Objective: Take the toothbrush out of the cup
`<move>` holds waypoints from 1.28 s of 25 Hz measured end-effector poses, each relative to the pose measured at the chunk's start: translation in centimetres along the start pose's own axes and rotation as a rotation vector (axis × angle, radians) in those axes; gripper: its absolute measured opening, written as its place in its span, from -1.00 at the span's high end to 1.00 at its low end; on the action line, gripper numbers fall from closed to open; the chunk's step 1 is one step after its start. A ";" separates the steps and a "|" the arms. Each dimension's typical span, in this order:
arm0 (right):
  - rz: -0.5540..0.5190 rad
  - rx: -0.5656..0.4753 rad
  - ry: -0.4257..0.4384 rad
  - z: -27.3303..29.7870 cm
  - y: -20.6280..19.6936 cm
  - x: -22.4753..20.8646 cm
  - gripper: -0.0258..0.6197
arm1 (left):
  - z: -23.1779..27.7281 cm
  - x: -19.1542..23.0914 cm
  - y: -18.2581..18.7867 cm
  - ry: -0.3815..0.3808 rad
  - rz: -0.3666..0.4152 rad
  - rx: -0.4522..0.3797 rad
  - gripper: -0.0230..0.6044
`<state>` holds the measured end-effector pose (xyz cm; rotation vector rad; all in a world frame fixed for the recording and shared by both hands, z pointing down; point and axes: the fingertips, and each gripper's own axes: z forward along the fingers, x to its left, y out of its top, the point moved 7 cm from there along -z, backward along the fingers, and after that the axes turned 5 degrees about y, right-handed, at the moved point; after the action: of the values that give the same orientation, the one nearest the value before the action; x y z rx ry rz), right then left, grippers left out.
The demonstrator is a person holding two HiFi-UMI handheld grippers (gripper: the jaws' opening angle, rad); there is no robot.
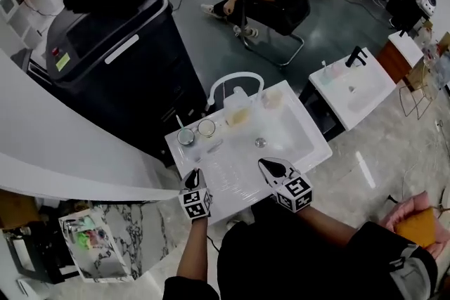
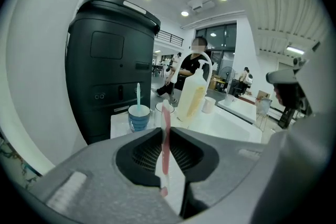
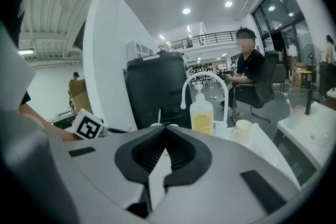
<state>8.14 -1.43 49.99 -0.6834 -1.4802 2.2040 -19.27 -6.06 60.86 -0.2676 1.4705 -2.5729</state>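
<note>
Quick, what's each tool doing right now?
Left tool: closed on the pink toothbrush.
Right tool: closed, empty.

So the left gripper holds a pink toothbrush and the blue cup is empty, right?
Not quite. The left gripper does hold a pink toothbrush, but the blue cup is not empty: the left gripper view shows a light blue toothbrush standing in it.

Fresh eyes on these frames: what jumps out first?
The left gripper is shut on a pink toothbrush at the front edge of the white sink counter. Behind it, at the counter's back-left corner, a blue cup holds a light-blue toothbrush. The right gripper alongside is shut and empty.
</note>
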 end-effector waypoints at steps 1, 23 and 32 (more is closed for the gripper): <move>0.000 0.000 0.002 0.3 0.1 -0.6 0.92 | 0.8 -0.2 0.0 -0.001 0.012 0.013 0.75; 0.095 0.099 -0.048 5.9 -0.4 -13.6 0.92 | 16.4 -4.3 -4.5 -0.086 0.280 0.346 0.76; 0.112 0.126 -0.089 6.7 -0.9 -17.9 0.92 | 20.0 -5.2 -7.3 -0.136 0.329 0.449 0.76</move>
<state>18.54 -16.30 56.14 -0.6490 -1.3608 2.4176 -9.87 -17.82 76.79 -0.1231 0.7822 -2.4661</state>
